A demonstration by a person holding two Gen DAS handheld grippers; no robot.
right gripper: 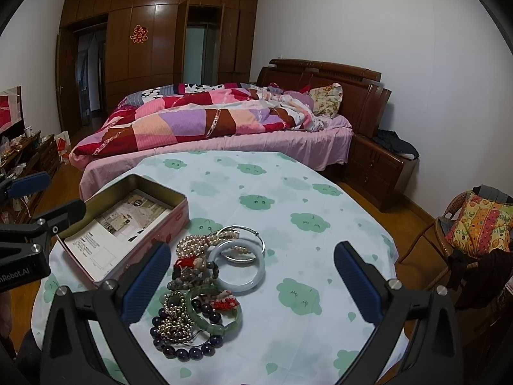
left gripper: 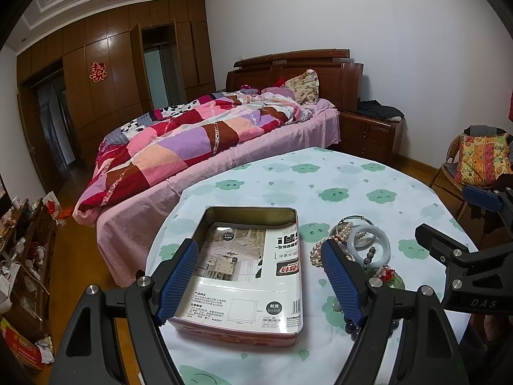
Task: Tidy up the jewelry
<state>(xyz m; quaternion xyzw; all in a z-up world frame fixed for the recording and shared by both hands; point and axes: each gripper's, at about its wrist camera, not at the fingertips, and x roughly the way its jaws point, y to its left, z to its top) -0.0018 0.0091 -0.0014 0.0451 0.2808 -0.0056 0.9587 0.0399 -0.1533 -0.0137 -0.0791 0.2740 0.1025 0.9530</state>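
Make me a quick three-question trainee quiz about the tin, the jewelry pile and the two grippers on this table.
1. True or false: the tin already holds a bracelet.
2. Which lies farthest from the right gripper in its view: A the pale jade bangle, B the silver bangle, C the purple bead bracelet?
3. Fill in: the left gripper hovers open over the ____.

Key
1. False: only a printed paper lies inside.
2. B.
3. Tin.
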